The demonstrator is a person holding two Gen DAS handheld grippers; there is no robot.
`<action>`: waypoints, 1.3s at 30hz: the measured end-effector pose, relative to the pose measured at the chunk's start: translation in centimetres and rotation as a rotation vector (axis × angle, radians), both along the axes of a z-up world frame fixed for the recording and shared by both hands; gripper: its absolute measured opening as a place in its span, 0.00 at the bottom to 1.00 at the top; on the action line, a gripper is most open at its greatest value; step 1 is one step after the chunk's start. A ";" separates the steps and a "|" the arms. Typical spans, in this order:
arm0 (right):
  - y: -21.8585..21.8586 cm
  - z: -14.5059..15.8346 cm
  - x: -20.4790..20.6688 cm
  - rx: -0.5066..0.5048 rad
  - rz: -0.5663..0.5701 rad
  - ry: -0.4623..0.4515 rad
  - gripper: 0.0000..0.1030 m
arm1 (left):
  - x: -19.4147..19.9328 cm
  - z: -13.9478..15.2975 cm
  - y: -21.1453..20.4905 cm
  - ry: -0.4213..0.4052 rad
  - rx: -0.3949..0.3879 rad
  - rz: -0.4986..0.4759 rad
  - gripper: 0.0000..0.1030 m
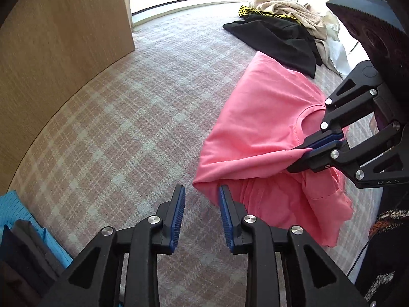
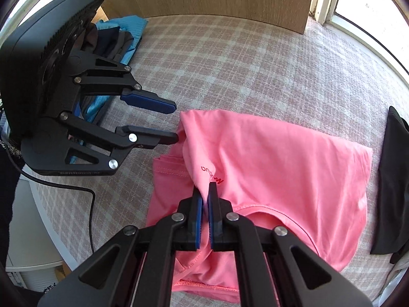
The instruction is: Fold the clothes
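Two tongs mid-fold: right tongs point(image 2: 205, 197) pinch the shirt point(image 2: 268, 158); left tongs point(image 1: 202, 199) gape empty, need regripping its corner.

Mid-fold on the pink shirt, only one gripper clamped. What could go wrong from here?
1. The left gripper is open beside the pink shirt, gripping nothing; if the right gripper pulls alone, the fold may skew.
2. The right gripper pinches only a thin ridge of fabric, which could slip out.
3. The black garment lies close by, so a dragged shirt edge may catch it.
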State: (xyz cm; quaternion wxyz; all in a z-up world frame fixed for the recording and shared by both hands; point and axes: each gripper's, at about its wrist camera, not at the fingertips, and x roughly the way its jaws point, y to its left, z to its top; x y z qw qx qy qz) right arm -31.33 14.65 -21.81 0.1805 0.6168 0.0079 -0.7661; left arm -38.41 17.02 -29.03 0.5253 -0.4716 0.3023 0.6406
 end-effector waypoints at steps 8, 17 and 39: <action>0.6 2.6 1.9 -0.057 0.002 0.011 0.04 | 0.0 -0.8 1.7 0.074 -0.054 0.013 0.28; -1.6 -2.0 1.9 -0.090 0.073 -0.099 0.08 | -3.5 -1.0 -0.5 0.002 -0.040 0.140 0.30; 9.1 1.9 8.5 -0.287 -0.004 -0.022 0.30 | 0.4 2.1 -4.0 -0.036 -0.073 0.246 0.31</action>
